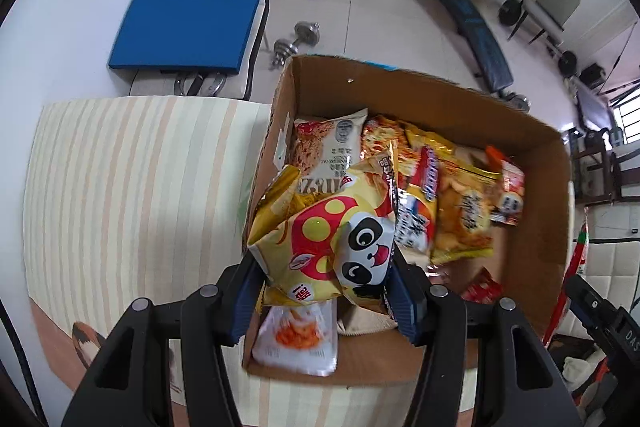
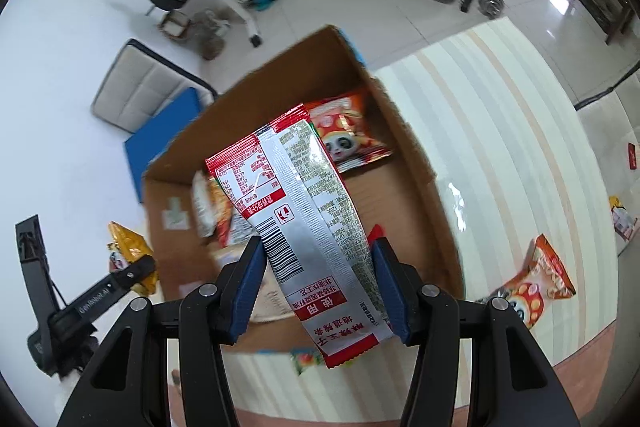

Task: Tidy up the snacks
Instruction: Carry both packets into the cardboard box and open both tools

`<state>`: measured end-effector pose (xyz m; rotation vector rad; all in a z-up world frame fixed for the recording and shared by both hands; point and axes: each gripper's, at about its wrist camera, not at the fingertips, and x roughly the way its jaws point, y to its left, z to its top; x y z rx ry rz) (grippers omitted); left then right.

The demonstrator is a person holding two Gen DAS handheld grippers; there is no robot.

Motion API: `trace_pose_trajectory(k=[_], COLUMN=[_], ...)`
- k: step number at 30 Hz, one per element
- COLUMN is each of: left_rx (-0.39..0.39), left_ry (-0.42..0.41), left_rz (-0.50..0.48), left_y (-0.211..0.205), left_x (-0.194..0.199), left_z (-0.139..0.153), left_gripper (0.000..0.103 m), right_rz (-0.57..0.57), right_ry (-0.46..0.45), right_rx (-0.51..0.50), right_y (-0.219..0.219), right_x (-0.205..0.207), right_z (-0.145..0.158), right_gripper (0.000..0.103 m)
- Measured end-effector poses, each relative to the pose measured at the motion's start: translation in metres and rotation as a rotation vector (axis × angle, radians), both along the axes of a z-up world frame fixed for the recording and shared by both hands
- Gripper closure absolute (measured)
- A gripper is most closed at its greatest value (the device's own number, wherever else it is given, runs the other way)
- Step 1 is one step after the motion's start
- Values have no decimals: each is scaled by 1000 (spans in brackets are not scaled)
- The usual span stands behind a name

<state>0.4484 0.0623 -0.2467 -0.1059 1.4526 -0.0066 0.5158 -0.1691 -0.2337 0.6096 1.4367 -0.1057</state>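
My left gripper (image 1: pixel 324 291) points down over an open cardboard box (image 1: pixel 532 239) and is shut on a crumpled yellow panda snack bag (image 1: pixel 320 235). Several snack bags lie in the box beneath it, among them a white oat packet (image 1: pixel 328 143) and a yellow chips bag (image 1: pixel 460 211). In the right wrist view, my right gripper (image 2: pixel 318 275) is shut on a long red and silver packet (image 2: pixel 304 211), back side up, above the same box (image 2: pixel 400 195). A red panda bag (image 2: pixel 344 139) lies at the box's far end.
The box stands on a striped tablecloth (image 2: pixel 500 147). An orange panda bag (image 2: pixel 536 283) and another small pack (image 2: pixel 622 219) lie loose on the cloth to the right. A chair with a blue cushion (image 1: pixel 184 27), a dumbbell (image 1: pixel 296 43) and a weight bench (image 1: pixel 468 15) stand beyond the table.
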Motion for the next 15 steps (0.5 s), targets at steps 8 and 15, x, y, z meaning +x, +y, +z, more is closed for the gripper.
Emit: trace_pose_trajectory(k=[8,15], left_rx=[56,29], left_ry=[71,61], left_rz=[-21,-9], left_y=[-7,-6], left_x=[15,15], left_z=[-31,-34], left_gripper=[47,38], right_rz=[-14,22], right_ry=[71,35], right_rx=[-23,-79], right_y=[-7,0], right_x=[13,13], right_z=[-39,-34], right_gripper=[44,19])
